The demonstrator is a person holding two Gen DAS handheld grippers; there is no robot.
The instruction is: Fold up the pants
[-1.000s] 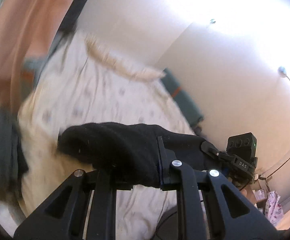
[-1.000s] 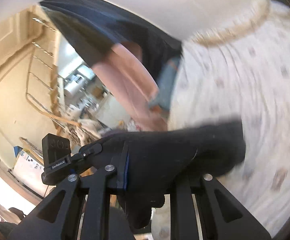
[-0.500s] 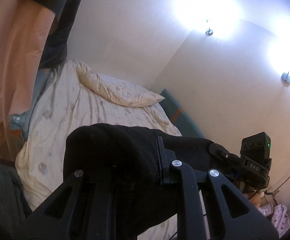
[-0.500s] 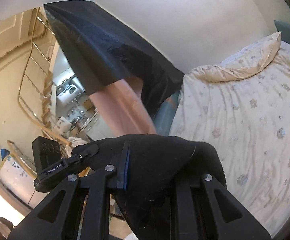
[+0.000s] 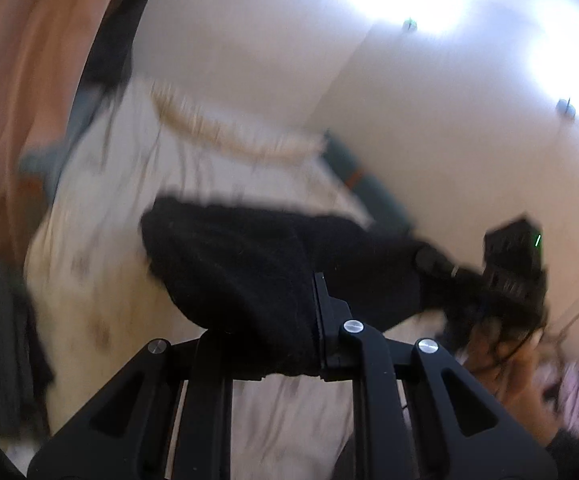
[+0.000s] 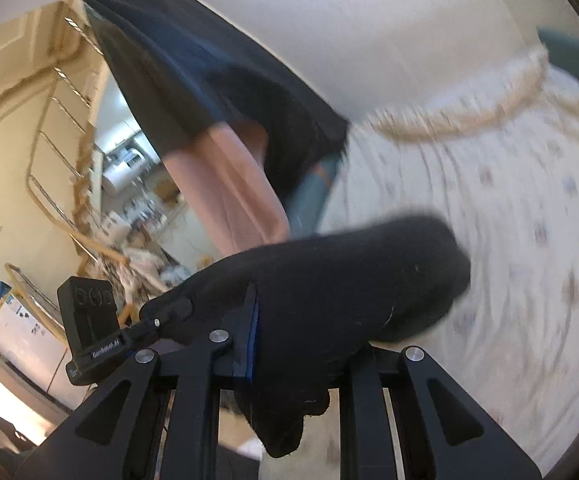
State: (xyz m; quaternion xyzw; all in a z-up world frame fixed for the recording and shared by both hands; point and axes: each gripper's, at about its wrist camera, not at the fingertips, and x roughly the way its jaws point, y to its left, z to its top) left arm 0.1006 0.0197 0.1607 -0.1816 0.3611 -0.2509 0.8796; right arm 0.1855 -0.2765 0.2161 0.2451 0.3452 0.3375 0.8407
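The black pants (image 5: 249, 280) are bunched over my left gripper (image 5: 277, 356), which is shut on the cloth and holds it in the air above the bed. The same black pants (image 6: 329, 292) drape over my right gripper (image 6: 301, 360), which is shut on them too, with a fold hanging down between the fingers. The other gripper's body shows at the right edge of the left wrist view (image 5: 513, 264) and at the left of the right wrist view (image 6: 89, 320). Both views are motion-blurred.
A bed with a cream patterned duvet (image 5: 101, 240) lies below and ahead; it also shows in the right wrist view (image 6: 529, 260). A pink and black curtain (image 6: 225, 184) hangs at the bedside. A cluttered room with a rack (image 6: 49, 200) lies to the left.
Both grippers have swung back down with the pants still held; the bed now fills more of each view and both views have gone blurred.
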